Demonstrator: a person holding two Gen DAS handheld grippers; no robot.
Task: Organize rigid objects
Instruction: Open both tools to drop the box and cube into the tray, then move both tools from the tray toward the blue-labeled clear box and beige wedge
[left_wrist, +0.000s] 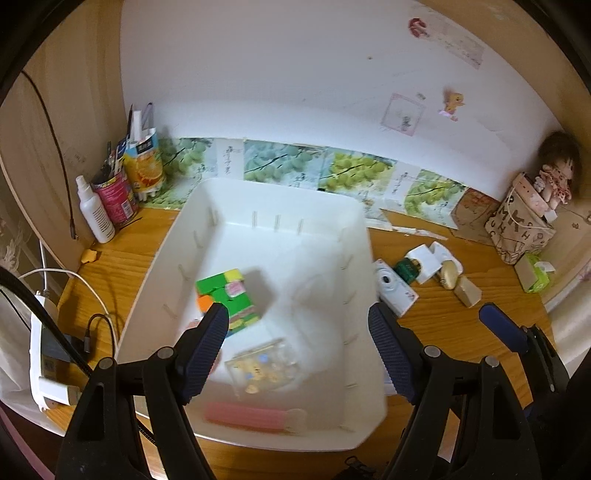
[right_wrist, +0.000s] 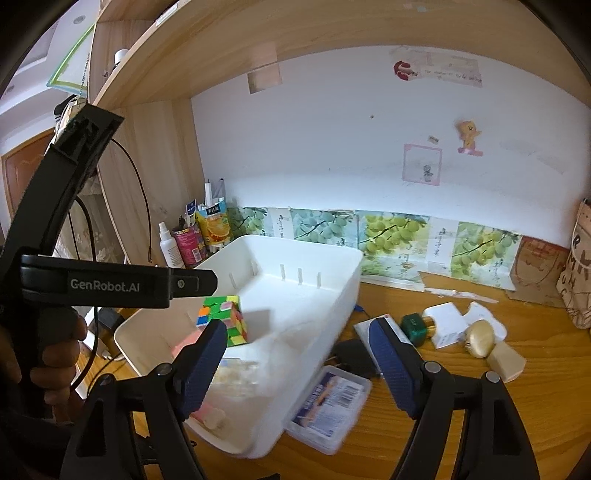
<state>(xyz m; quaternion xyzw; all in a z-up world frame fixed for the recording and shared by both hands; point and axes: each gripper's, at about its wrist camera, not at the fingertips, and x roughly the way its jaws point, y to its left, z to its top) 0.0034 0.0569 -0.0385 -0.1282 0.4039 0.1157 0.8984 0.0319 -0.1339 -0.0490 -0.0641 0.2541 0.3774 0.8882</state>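
White bin (left_wrist: 207, 206) holds a puzzle cube (left_wrist: 225, 295), clear box (left_wrist: 264, 367) and pink bar (left_wrist: 243, 415).

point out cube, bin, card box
cube (left_wrist: 225, 291), left wrist view, green top face
bin (right_wrist: 314, 254), right wrist view, far rim
card box (right_wrist: 328, 406), right wrist view, printed lid

Wooden desk (left_wrist: 461, 325) under white bin (left_wrist: 354, 369), camera (left_wrist: 393, 291), card case (right_wrist: 328, 410).
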